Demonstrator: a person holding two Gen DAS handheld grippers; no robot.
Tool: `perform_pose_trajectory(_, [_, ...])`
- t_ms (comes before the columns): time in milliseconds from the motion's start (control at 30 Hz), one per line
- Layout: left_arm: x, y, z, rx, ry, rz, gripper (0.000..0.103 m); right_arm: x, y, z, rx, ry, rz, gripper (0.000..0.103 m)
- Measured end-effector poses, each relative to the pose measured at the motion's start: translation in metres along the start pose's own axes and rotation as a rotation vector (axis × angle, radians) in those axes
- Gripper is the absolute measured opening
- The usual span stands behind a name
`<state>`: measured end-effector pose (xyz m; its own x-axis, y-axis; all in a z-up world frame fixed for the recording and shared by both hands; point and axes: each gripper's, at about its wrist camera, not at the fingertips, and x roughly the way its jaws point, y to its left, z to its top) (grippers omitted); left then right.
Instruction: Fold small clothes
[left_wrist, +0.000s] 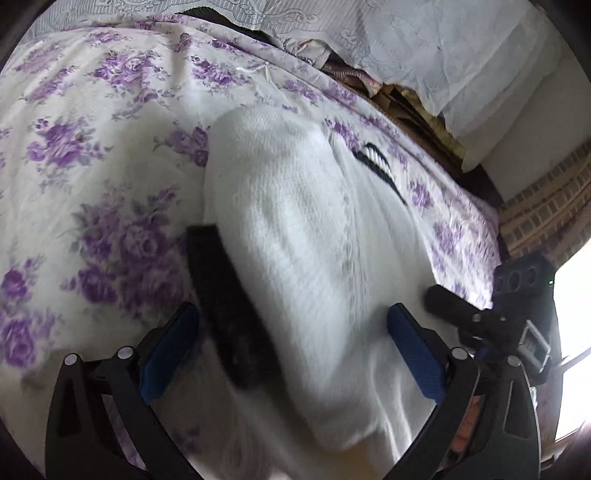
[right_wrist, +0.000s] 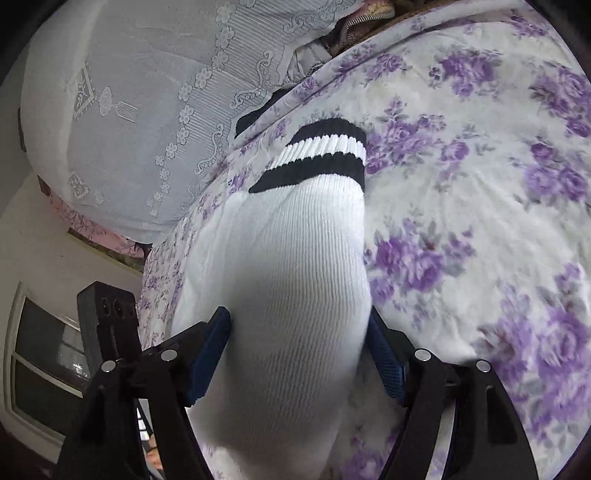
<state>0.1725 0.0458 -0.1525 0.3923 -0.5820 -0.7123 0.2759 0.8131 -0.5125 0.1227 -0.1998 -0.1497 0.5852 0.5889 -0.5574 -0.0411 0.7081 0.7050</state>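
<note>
One white sock (right_wrist: 280, 280) with two black cuff bands, lying on one purple-flowered bedsheet (right_wrist: 480, 206). Right gripper (right_wrist: 299, 354) spread wide around sock, cuff toward 12 o'clock. Left gripper (left_wrist: 291, 347) likewise parted over white knit. Blurred black strip at 9 o'clock there, hard to make out. Sock's near end cut off at 6 o'clock.

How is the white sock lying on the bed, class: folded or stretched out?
Cannot tell for certain. The white sock runs long toward its black-striped cuff, but the left view shows a dark band across it, perhaps doubled.
</note>
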Motion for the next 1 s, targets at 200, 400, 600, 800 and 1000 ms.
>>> perform_pose_trajectory(200, [-0.003, -0.018, -0.004, 0.066, -0.044, 0.004, 0.081, 0.015, 0.009, 0.007, -0.030, -0.042, -0.008, 0.064])
perform_pose_trajectory(400, [-0.037, -0.024, -0.020, 0.069, -0.124, 0.049, 0.048, -0.001, 0.045, -0.004, -0.174, -0.097, 0.012, 0.053])
perform_pose_trajectory(600, [-0.076, -0.025, -0.058, 0.026, -0.155, 0.087, 0.047, -0.011, 0.070, -0.026, -0.195, -0.043, 0.090, 0.052])
perform_pose_trajectory(800, [-0.132, -0.029, -0.106, -0.013, -0.208, 0.138, 0.047, -0.030, 0.106, -0.076, -0.258, 0.032, 0.153, 0.052])
perform_pose_trajectory(1000, [-0.195, -0.036, -0.164, -0.058, -0.271, 0.223, 0.047, -0.039, 0.160, -0.131, -0.357, 0.111, 0.210, 0.052])
